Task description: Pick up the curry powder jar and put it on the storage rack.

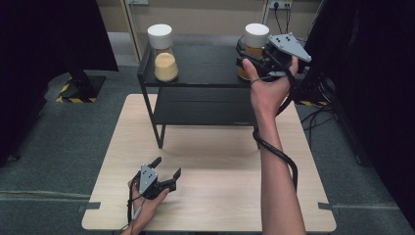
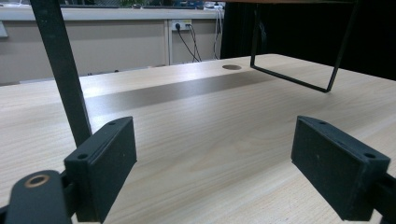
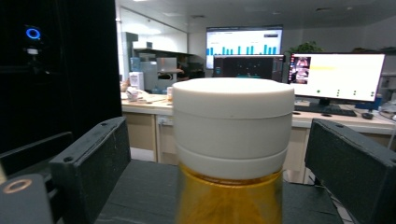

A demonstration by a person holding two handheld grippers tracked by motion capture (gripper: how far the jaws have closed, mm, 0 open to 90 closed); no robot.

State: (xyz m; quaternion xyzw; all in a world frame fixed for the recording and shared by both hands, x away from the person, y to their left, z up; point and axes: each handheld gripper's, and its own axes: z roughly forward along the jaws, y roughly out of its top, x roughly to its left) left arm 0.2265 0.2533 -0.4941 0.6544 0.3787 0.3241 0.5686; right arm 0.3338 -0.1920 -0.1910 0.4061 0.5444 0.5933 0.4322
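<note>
The left claw (image 1: 166,170) rests released on the worktop (image 1: 220,196), idle. On the black shelf (image 1: 205,73), a second jar (image 1: 164,53) stands well apart at the left end. At the right end, the right claw (image 3: 217,154) brackets the white-lidded jar (image 3: 232,140), jaws spread, not yet touching. I judge the grasp in hand: next, close squarely below the lid.

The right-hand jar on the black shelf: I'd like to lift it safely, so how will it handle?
The jar looks tall and narrow, so a push might tip it. Its amber wall seems smooth, perhaps slippery. The right gripper brackets it, jaws open, just below the white lid.
</note>
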